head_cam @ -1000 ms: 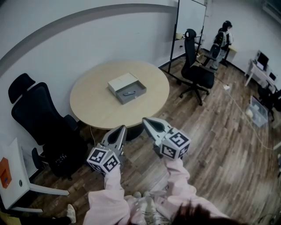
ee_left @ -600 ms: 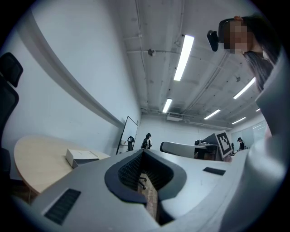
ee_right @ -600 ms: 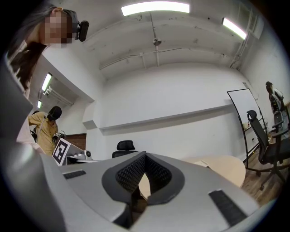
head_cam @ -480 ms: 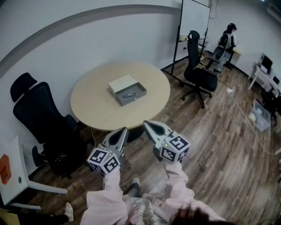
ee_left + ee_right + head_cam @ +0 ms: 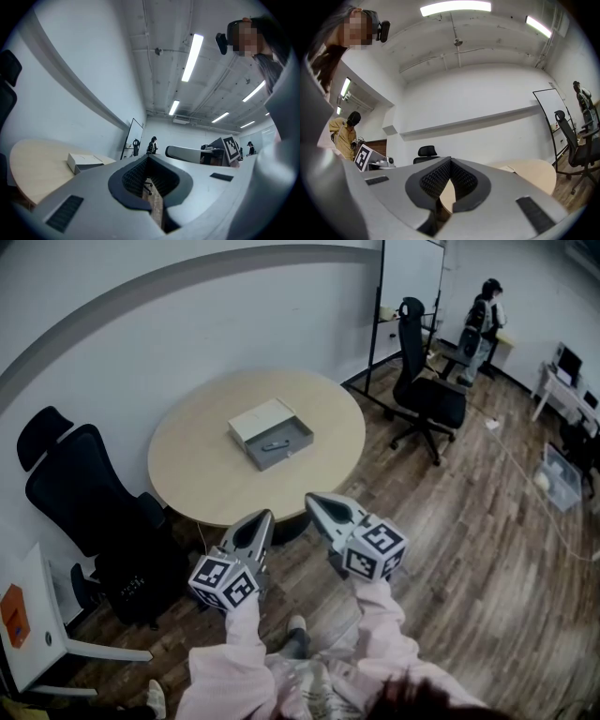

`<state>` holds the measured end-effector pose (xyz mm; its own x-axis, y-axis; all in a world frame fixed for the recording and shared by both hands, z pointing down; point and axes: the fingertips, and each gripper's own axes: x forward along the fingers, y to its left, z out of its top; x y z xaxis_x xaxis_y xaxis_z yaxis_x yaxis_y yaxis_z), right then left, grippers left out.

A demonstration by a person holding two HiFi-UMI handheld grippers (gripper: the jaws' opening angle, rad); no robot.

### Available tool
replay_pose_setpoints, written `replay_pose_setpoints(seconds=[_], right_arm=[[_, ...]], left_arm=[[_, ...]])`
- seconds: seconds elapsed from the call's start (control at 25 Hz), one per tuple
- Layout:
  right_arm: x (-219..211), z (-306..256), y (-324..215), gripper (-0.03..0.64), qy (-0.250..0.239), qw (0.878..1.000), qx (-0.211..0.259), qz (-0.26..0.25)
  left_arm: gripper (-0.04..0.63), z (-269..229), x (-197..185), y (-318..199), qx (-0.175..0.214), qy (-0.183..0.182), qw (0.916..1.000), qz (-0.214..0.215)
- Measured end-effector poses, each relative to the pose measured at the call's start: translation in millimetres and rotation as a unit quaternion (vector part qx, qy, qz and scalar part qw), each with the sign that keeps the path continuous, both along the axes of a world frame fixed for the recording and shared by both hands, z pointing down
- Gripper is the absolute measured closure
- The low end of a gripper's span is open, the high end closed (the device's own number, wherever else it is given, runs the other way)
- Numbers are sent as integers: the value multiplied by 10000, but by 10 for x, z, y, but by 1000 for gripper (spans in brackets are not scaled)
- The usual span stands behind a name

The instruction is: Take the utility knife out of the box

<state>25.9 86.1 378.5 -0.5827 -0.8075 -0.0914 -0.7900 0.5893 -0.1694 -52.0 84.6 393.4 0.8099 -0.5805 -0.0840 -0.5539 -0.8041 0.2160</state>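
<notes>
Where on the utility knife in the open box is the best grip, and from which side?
Probably mid-body of the utility knife, from above, pinched across its narrow width: it lies flat inside the box, whose low walls hinder a side approach.

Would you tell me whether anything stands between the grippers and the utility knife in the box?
Nothing visible does. The box is open on top, the utility knife lies uncovered inside, and only bare table and the box's low near wall lie between it and the left gripper and right gripper.

Steep overhead view, two low level views; common round table point(image 5: 202, 470)
</notes>
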Motion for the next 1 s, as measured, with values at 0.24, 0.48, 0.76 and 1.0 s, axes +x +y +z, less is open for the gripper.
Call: replay_pose_setpoints(seconds=[0.24, 0.48, 0.76, 1.0], right_arm=[[-14, 31, -373, 624, -40, 10000, -51, 12], [-17, 36, -707, 624, -115, 9999, -72, -20], [10, 97, -976, 624, -188, 9996, -199, 49], [-83, 182, -1155, 624, -91, 9996, -275, 44]], left_arm=[[597, 46, 6, -385, -40, -51, 10000, 64], [595, 56, 36, -746, -83, -83, 9998, 149], [597, 90, 41, -997, -146, -37, 9997, 204], [597, 163, 4, -1171, -245, 29, 9993, 265]])
